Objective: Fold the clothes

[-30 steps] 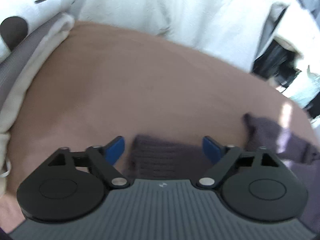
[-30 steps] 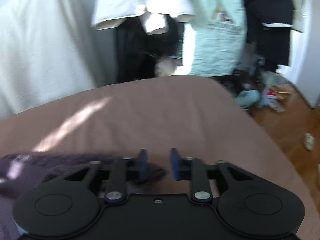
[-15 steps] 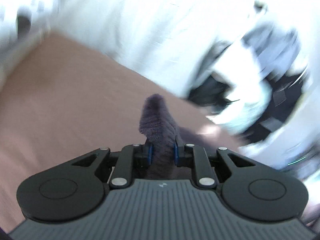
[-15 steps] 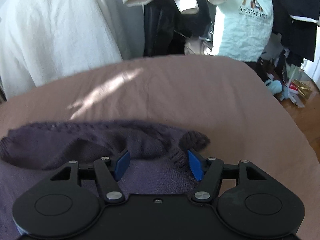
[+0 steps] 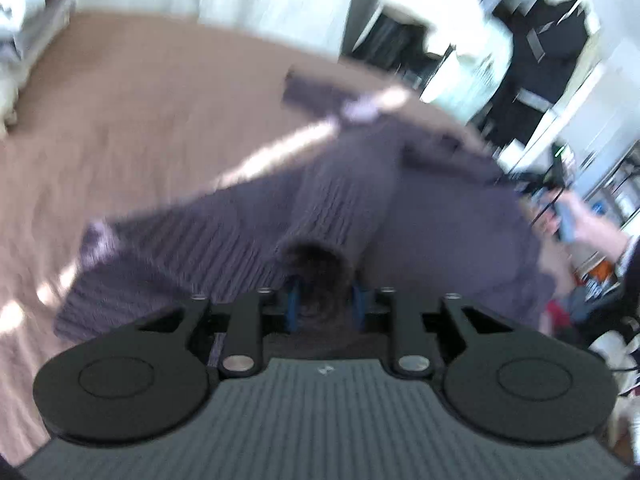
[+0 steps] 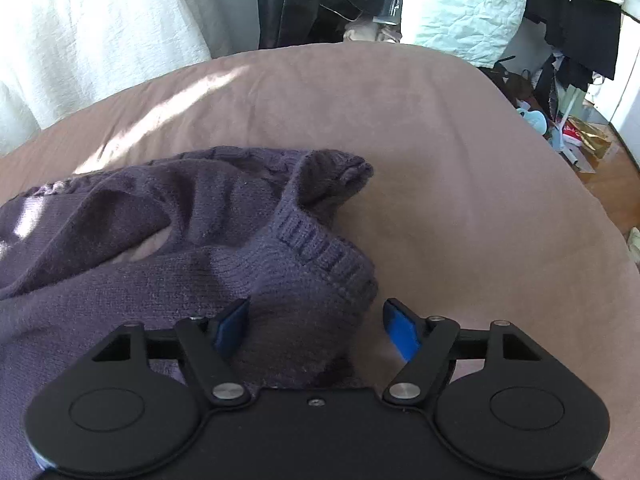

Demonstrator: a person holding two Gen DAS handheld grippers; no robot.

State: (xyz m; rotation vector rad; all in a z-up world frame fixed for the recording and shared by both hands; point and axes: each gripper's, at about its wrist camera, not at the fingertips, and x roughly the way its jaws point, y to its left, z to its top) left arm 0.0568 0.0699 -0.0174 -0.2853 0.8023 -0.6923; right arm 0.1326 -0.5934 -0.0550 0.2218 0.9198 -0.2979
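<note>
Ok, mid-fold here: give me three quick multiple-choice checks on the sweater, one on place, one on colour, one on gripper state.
1. Where does the sweater lie?
A. on the brown bed cover
B. on the wooden floor
C. on a hanger

2. What colour is the sweater?
A. bright red
B. dark purple-grey
C. white

3. How does the right gripper stand?
A. shut flat with nothing between its pads
B. out of view
C. open, with the sweater's ribbed hem bunched between its pads

Answers:
1. A: in the right wrist view the knit spreads across the brown cover.
2. B: both views show the same dark purple-grey knit.
3. C: the blue pads stand wide apart and a gap shows beside the right-hand pad; the jaws have just been opening around the fabric.
</note>
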